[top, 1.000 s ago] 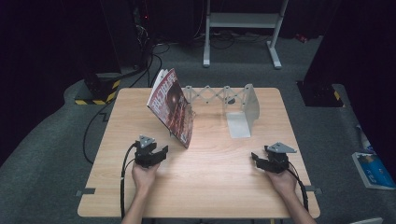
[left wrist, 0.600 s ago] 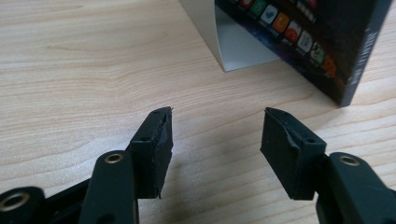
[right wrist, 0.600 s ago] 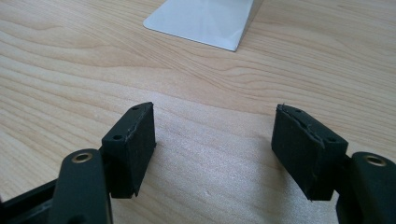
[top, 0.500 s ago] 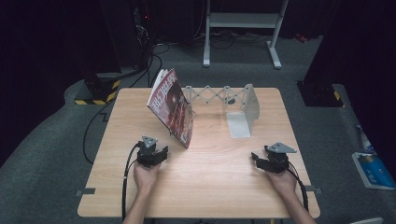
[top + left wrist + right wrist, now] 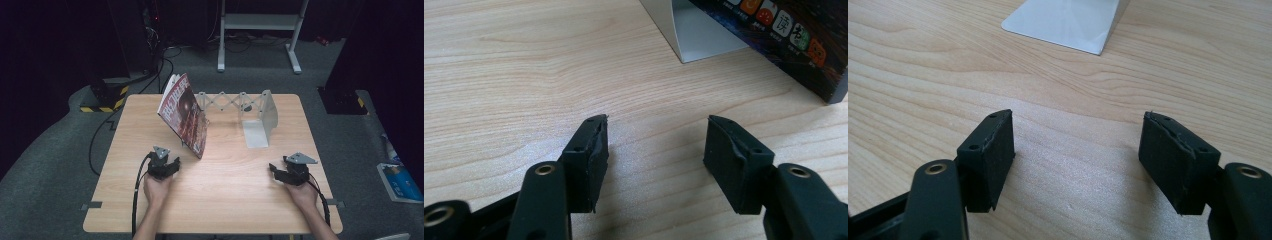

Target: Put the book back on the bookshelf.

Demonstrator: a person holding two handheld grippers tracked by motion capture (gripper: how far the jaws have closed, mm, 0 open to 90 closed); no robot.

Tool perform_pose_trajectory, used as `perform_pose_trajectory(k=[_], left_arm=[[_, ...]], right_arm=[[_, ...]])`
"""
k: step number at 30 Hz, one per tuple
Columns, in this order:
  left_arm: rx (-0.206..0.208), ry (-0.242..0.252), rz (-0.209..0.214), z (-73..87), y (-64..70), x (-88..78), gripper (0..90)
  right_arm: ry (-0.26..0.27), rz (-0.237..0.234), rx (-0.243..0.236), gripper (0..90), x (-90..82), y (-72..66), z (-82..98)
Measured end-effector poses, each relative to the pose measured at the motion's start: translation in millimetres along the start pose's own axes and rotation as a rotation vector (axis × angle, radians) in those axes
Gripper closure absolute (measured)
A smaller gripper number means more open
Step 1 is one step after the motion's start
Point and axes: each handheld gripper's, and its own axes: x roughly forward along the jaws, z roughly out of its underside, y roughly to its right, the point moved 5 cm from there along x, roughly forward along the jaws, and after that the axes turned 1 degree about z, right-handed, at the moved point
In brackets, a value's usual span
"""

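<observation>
The magazine (image 5: 184,114) leans tilted against the expanding rack (image 5: 235,102) near the table's (image 5: 225,200) far edge — a nudge from the left gripper (image 5: 172,164), jaws apart and empty, could topple it; the right gripper (image 5: 276,170) gapes empty too.

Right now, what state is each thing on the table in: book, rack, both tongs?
Book: closed, standing tilted, leaning against the rack's left end.
Rack: stretched out, nothing between its two end plates.
Left tongs: open, nothing between them, low over the table near the book's lower corner.
Right tongs: open, nothing between them, pointing at the rack's right end plate.
</observation>
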Motion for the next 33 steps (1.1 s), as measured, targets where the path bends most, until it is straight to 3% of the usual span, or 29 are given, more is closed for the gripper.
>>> perform_pose_trajectory(k=[17, 33], left_arm=[[-0.004, 0.041, -0.008, 2.7, 2.0, 1.9, 37.0], [-0.005, 0.044, -0.002, 3.8, 3.4, 1.2, 36.6]], right_arm=[[0.000, -0.001, 0.001, 30.5, -0.2, -0.1, 0.3], [0.005, 0.001, 0.002, 30.4, -0.4, 0.0, 0.8]])
